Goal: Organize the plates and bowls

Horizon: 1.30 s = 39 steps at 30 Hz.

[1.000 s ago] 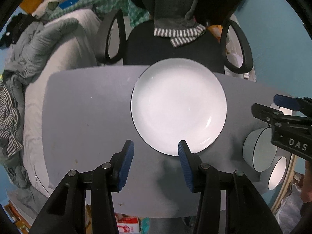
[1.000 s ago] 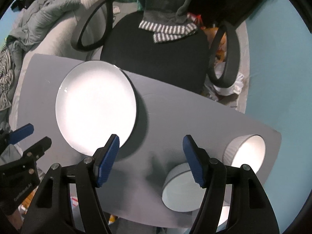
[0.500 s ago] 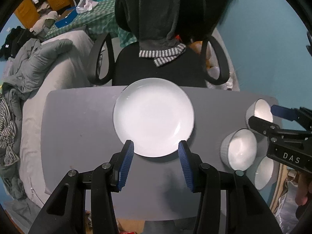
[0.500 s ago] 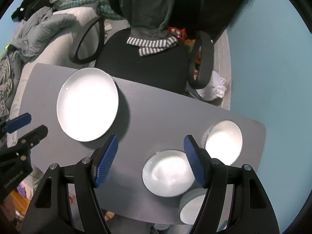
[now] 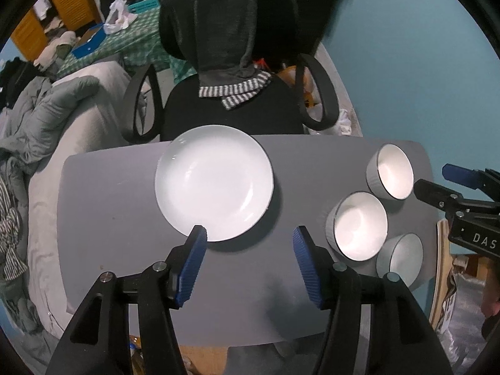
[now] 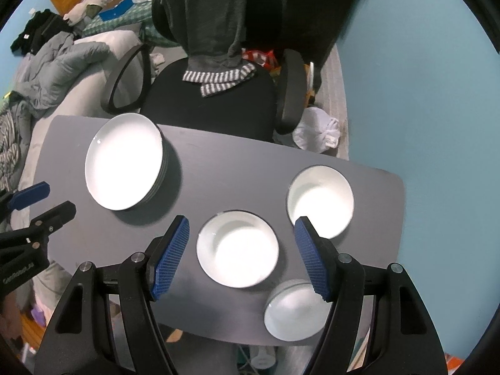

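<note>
White plates [image 6: 125, 165] already sit stacked at your left on the grey table [image 6: 225, 168], three bowls [image 6: 237, 247] stand separate at your right, and your left gripper [image 5: 248, 265], just widened, and right gripper [image 6: 242, 253] hover spread, empty.

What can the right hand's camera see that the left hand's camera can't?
Only the right wrist view shows the plate stack's layered edge, revealing several plates, and the crumpled white bag in full. Only the left wrist view shows the brown board past the table's end. Both show the three bowls, the office chair, and both open, empty grippers.
</note>
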{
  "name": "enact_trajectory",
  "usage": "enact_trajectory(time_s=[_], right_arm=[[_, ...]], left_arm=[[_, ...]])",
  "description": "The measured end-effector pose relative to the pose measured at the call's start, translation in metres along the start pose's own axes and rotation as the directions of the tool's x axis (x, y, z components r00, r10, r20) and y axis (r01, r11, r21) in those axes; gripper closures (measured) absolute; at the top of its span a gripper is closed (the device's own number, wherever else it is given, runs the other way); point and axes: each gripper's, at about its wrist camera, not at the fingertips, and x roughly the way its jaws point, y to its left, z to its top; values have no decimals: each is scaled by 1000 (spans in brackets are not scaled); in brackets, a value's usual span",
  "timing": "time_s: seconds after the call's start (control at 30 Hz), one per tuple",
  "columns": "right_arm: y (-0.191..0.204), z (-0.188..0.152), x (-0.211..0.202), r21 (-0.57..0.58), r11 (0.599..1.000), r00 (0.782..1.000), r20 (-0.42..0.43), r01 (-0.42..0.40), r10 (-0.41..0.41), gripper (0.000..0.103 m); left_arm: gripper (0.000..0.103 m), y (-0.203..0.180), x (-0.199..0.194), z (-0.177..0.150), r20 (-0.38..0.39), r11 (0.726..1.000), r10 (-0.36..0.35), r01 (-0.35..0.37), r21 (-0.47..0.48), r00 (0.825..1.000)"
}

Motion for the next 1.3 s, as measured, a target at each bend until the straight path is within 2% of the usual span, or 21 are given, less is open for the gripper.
enact_trajectory(time_s=[0.17, 0.53, 1.07, 1.3], right_arm=[[-11, -10, -7, 19, 1000, 1000, 11, -6, 6, 33], [-42, -34, -6, 68, 997, 1000, 8, -31, 30, 33], [-75, -46, 46, 127, 990, 999, 11, -53, 52, 33], [-77, -49, 75, 117, 990, 996, -34, -79, 83, 33]], left_arm=[[43, -15, 1, -3, -12, 999, -19, 20, 26, 1000], [40, -46, 8, -7, -29, 998, -62, 63, 18, 998], [40, -65, 51, 1, -47, 999, -23, 25, 28, 999], [40, -76, 79, 0, -92, 997, -45, 50, 55, 995]])
